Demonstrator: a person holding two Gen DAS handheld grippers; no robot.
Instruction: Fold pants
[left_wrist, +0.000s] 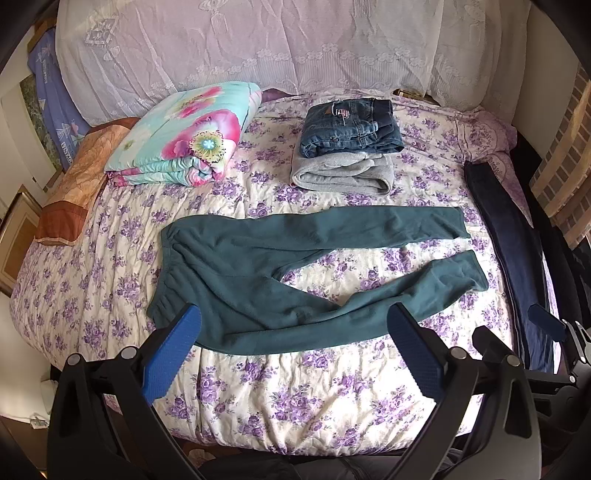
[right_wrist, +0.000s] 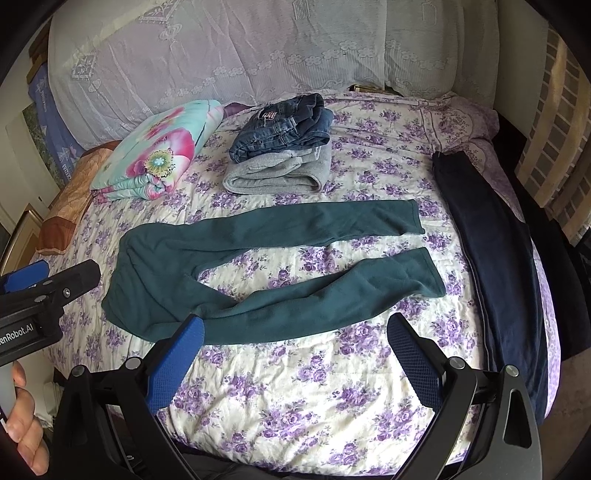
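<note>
Teal green pants (left_wrist: 258, 273) lie flat and spread open on the floral bedspread (left_wrist: 314, 387), waistband to the left, both legs stretching right and apart. They also show in the right wrist view (right_wrist: 221, 273). My left gripper (left_wrist: 295, 317) is open and empty, hovering over the near edge of the pants at the hip and near leg. My right gripper (right_wrist: 295, 328) is open and empty, just in front of the near leg. The left gripper shows at the left edge of the right wrist view (right_wrist: 26, 277).
A folded floral quilt (left_wrist: 181, 136) lies at the back left. Folded jeans (left_wrist: 351, 125) sit on folded grey pants (left_wrist: 340, 173) at the back middle. Dark navy pants (right_wrist: 498, 258) lie stretched along the bed's right edge. A lace-covered headboard (left_wrist: 258, 48) rises behind.
</note>
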